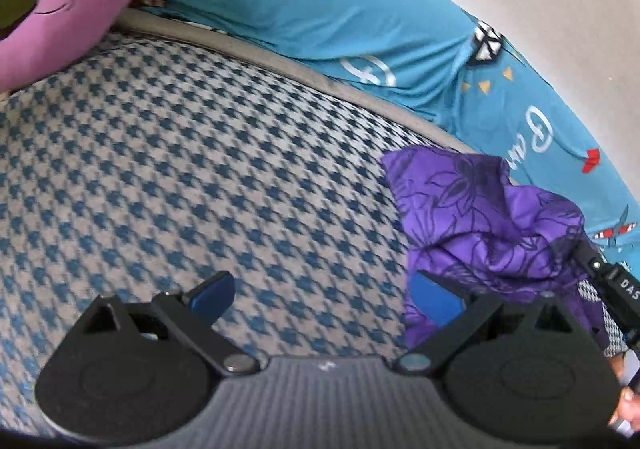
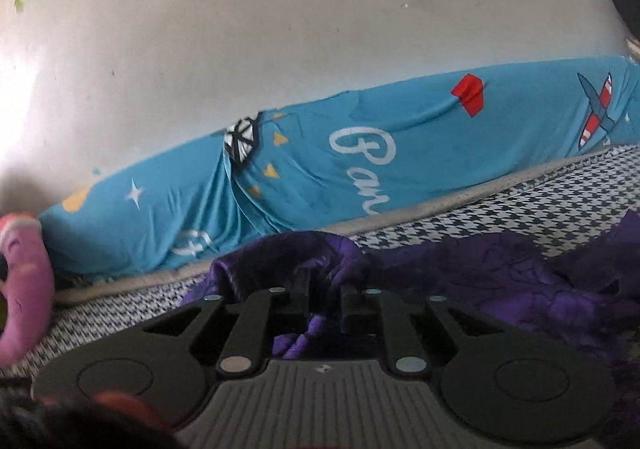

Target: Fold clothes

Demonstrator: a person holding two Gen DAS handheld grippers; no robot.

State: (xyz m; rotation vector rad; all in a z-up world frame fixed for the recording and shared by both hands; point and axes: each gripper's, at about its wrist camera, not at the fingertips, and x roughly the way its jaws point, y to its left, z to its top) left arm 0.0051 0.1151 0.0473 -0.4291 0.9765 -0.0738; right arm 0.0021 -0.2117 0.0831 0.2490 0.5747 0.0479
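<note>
On the houndstooth bedcover (image 1: pixel 192 169) lay the purple flowered garment (image 1: pixel 480 217), bunched up toward the right side of the left wrist view, near the grey edge of the cover. And the right gripper (image 2: pixel 324 301) had it: jaws pressed close together, pinching a raised fold of that purple cloth, with the rest of the garment (image 2: pixel 500 281) spilling away to the right across the checked fabric. Over on the other side, the left gripper (image 1: pixel 324 293) hung above the cover with its jaws spread wide, nothing between them; its right blue pad (image 1: pixel 436 297) sat in front of the lower edge of the garment, though whether it touched the cloth could not be told. The black body of the right gripper (image 1: pixel 612 289) showed at the far right of that same view, rising out of the purple bundle. Behind the cover ran a bright blue printed sheet (image 2: pixel 400 129) with stars, a plane and white lettering, set against a pale wall (image 2: pixel 280 29). A pink plush toy (image 1: pixel 76 5) lay at the far left, partly resting on the cover.
</note>
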